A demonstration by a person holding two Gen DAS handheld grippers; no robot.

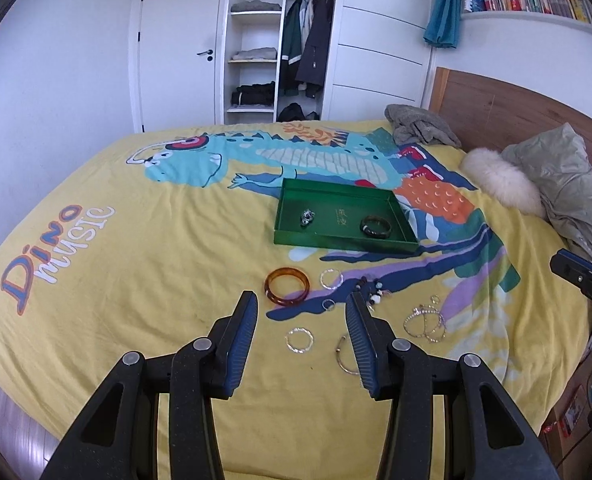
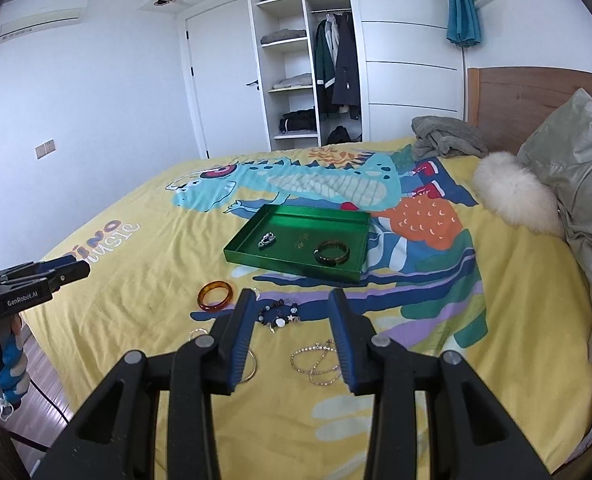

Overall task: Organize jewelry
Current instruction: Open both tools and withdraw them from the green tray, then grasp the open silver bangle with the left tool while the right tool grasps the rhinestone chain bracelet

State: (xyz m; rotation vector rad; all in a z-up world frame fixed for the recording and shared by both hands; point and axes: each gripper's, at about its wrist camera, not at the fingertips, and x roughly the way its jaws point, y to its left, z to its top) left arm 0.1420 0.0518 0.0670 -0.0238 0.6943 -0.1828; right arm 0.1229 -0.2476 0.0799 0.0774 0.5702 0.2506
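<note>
From the left wrist view, the left gripper (image 1: pixel 300 307) hangs over the bed with its jaws wide and nothing between them. The yellow bedspread (image 1: pixel 135 280) carries the words "Dino music" beside a blue cartoon dinosaur. The green tray (image 1: pixel 296 236) sits in the middle of the bed, gold characters printed on its floor too small to read; inside it lie a dark bangle (image 1: pixel 375 227) toward the right and a small silver piece (image 1: pixel 308 217) toward the left. In front of the tray, on the bedspread, lie an amber bangle (image 1: pixel 287 286), a thin silver hoop (image 1: pixel 331 279), a beaded bracelet (image 1: pixel 370 290), a twisted silver ring (image 1: pixel 299 340) and a tangle of chain bracelets (image 1: pixel 426 323). Beyond the tray stand an open white wardrobe (image 1: pixel 279 40) and a door. From the right wrist view, the right gripper (image 2: pixel 291 306) likewise has its jaws spread wide and empty, the beaded bracelet (image 2: pixel 279 316) showing between them just in front of the tray (image 2: pixel 255 256). Left of the tray, the other gripper's body reads "GenRobot.AI". To the tray's right, a pale green jacket (image 2: pixel 568 168) with a fur trim lies by the wooden headboard (image 2: pixel 528 96).
</note>
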